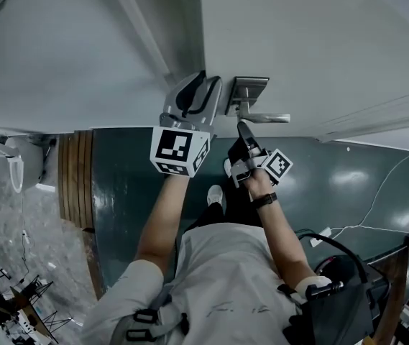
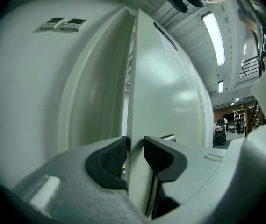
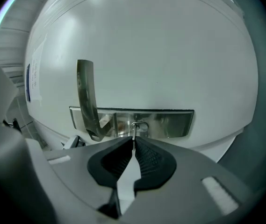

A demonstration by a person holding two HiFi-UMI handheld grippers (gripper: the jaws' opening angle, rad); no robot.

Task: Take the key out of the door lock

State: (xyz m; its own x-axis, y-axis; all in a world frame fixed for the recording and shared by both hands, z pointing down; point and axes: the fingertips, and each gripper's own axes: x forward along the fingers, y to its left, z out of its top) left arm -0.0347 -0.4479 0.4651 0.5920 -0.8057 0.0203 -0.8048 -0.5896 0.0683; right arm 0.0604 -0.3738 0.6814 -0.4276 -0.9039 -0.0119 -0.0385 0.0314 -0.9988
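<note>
Your left gripper is clenched on the free edge of the door, one pad on each side, with the white slab rising straight ahead from between its jaws. Your right gripper is pinched almost flat on the key, which sits right at its fingertips and is seated in the steel lock plate directly ahead of them. The lever handle stands ahead and to the left of those jaws, fixed at the left end of the same plate, apart from the pads.
</note>
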